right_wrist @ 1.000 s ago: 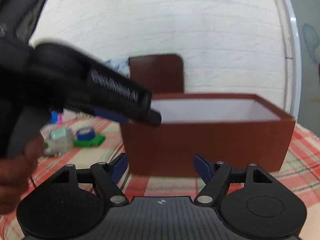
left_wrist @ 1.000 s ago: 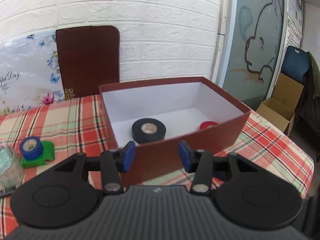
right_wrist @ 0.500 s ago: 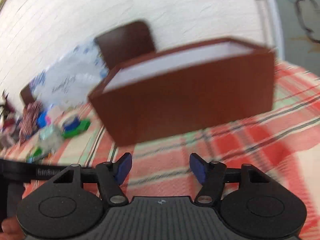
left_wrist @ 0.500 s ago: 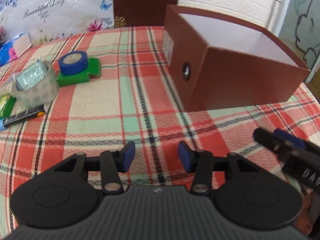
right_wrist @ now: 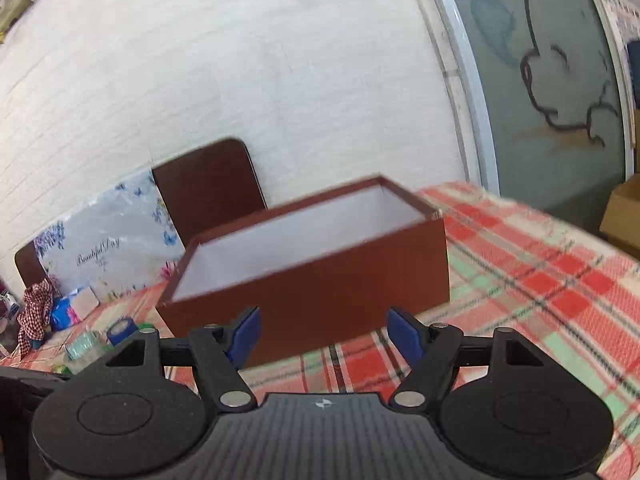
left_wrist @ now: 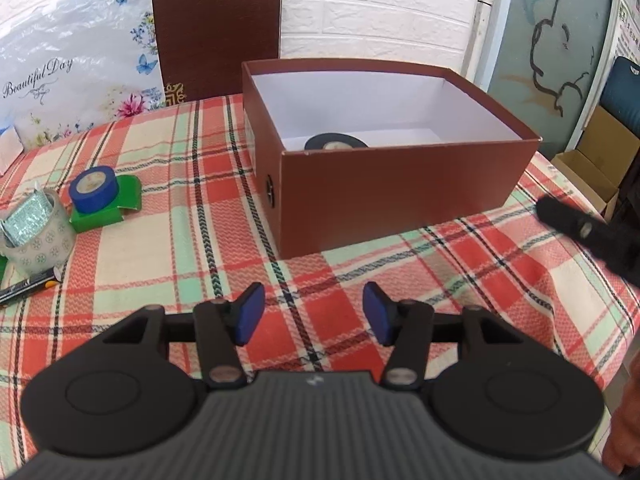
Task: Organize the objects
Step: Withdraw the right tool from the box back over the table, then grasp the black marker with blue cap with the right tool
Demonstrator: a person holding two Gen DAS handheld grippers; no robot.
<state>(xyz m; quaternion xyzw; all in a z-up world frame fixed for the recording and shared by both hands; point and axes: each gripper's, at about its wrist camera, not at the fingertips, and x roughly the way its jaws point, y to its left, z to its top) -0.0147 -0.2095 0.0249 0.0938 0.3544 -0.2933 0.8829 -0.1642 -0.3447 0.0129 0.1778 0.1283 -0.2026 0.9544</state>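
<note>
A brown open box (left_wrist: 396, 196) stands on the checked tablecloth, and a black tape roll (left_wrist: 335, 143) lies inside it. Left of the box a blue tape roll (left_wrist: 93, 189) rests on a green block (left_wrist: 112, 208), beside a patterned clear tape roll (left_wrist: 36, 232) and a black pen (left_wrist: 28, 285). My left gripper (left_wrist: 311, 317) hovers over the cloth in front of the box, its jaws opening with nothing between them. My right gripper (right_wrist: 323, 336) faces the box (right_wrist: 312, 280) from the near right, tilted, jaws opening and empty; in the left wrist view its black finger (left_wrist: 576, 226) shows at the right edge.
A brown board (left_wrist: 218, 28) and a flowered panel (left_wrist: 76, 80) lean on the white brick wall behind the table. Cardboard boxes (left_wrist: 592, 164) and a blue chair stand on the floor off the table's right edge. A red checked cloth (right_wrist: 36, 312) lies far left.
The left gripper swung away to the left of the box and back, now sitting lower and farther from it, jaws wider. The right gripper rolled and shifted rightward; its jaws narrowed, then widened again.
</note>
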